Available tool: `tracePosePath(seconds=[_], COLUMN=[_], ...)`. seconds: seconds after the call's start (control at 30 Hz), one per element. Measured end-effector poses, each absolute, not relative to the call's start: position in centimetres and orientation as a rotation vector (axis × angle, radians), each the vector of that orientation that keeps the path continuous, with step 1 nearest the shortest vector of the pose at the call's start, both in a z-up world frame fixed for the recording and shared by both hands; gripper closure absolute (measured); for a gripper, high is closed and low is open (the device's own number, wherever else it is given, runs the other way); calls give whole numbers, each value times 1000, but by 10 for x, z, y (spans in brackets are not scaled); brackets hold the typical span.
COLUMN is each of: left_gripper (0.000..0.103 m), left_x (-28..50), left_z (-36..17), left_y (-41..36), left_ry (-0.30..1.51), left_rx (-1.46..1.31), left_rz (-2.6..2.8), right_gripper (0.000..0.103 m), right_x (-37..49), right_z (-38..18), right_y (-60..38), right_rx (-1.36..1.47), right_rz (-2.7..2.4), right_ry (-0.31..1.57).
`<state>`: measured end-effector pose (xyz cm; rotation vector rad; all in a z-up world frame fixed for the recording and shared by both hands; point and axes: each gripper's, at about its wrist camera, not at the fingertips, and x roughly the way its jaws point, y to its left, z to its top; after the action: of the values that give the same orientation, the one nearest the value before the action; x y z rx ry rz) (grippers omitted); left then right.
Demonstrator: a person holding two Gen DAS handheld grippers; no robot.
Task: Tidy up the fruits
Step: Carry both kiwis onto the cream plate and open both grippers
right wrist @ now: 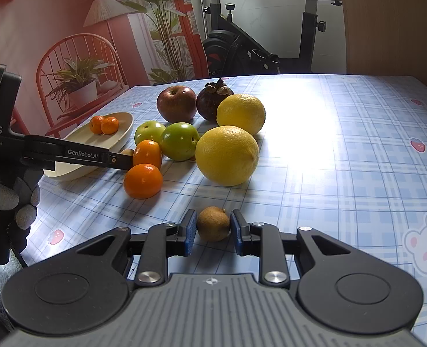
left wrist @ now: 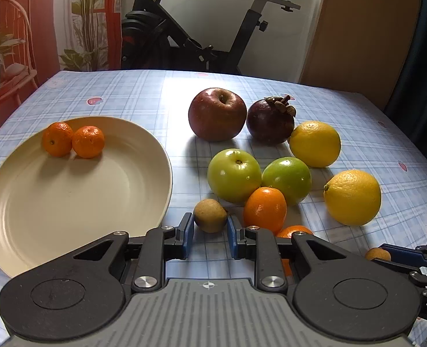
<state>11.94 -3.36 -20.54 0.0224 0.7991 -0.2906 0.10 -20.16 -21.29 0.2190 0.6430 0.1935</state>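
The right gripper [right wrist: 213,230] brackets a small brown fruit [right wrist: 213,223] on the tablecloth [right wrist: 343,159], pads at both flanks; whether they pinch yet I cannot tell. The left gripper [left wrist: 210,235], jaws spread, points level and low at a second brown fruit [left wrist: 210,215], just right of the cream plate [left wrist: 25,231]. This looks like the grasping step; next each needs a firm close, a lift, then carrying left to the plate, where two small oranges [left wrist: 72,142] sit at its far side.
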Motion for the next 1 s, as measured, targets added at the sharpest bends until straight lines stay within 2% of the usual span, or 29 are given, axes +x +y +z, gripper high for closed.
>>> tracePosePath(seconds=[0.5,0.8,1.0], left_gripper=[77,77,77], left_x=[113,143,171], left_z=[-159,-125,-135], left_y=[-3,65,104], left_ry=[718,713,762], left_rx=[-20,-89,-100], left_rz=[-277,-212,-157], right_gripper=[75,75,75], right_x=[16,90,157], right_z=[-181,-135,-141], right_y=[-194,-142,-83], right_rx=[175,12,-82], right_rz=[246,404,524], right_ry=[588,503,560])
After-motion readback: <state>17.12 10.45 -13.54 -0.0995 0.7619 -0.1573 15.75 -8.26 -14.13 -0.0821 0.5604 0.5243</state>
